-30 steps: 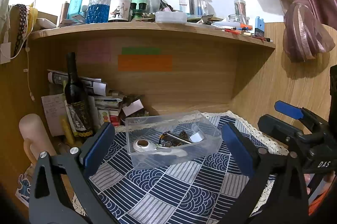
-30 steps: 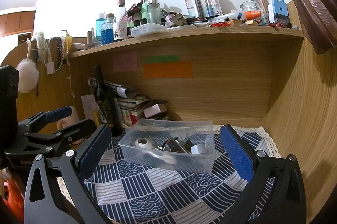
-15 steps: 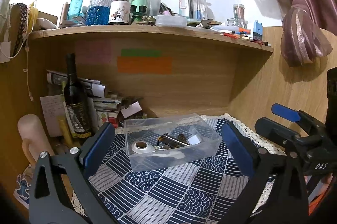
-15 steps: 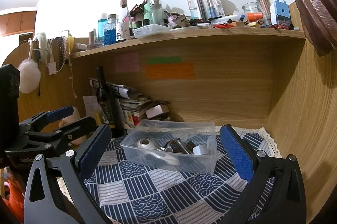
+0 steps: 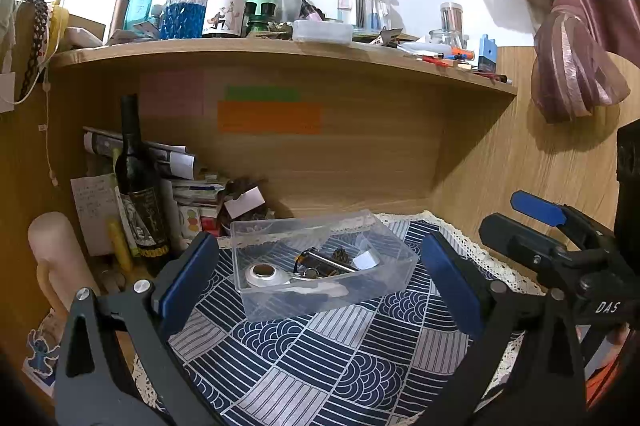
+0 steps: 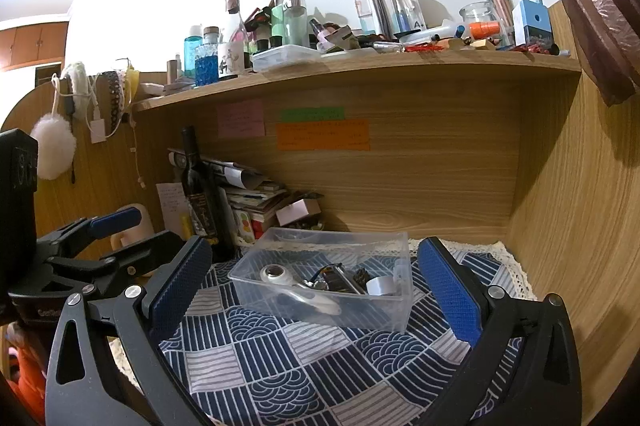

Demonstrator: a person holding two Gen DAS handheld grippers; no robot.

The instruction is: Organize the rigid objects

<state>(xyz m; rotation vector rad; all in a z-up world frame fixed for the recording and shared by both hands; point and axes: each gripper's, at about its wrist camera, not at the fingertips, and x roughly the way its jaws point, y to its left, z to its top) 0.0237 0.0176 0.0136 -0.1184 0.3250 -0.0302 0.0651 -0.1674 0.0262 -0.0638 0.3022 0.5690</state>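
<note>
Clear plastic bin [image 5: 320,262] resting on the blue patterned cloth [image 5: 320,354], near the middle of the desk nook, well short of the wooden back panel. Inside: a white tape dispenser [image 5: 266,274] at the left, a dark metal clip-like cluster [image 5: 324,260] in the middle, a small silver roll [image 6: 380,286] at the right; finer identity too small to tell.

Left gripper [image 5: 320,286] spread wide, holding nothing, framing the bin without touching. Right gripper [image 6: 312,290] likewise spread wide and empty, the bin between its blue pads but clear of them.

Compared with 1 second ago: bin sitting slightly farther off and lower in both views, contents unmoved. Reads as both tools easing back from a filled container. No loose rigid items visible on the cloth. Judged close to finished, or pausing before fetching anything left among the clutter by the dark wine bottle [image 5: 138,181] at far left.
</note>
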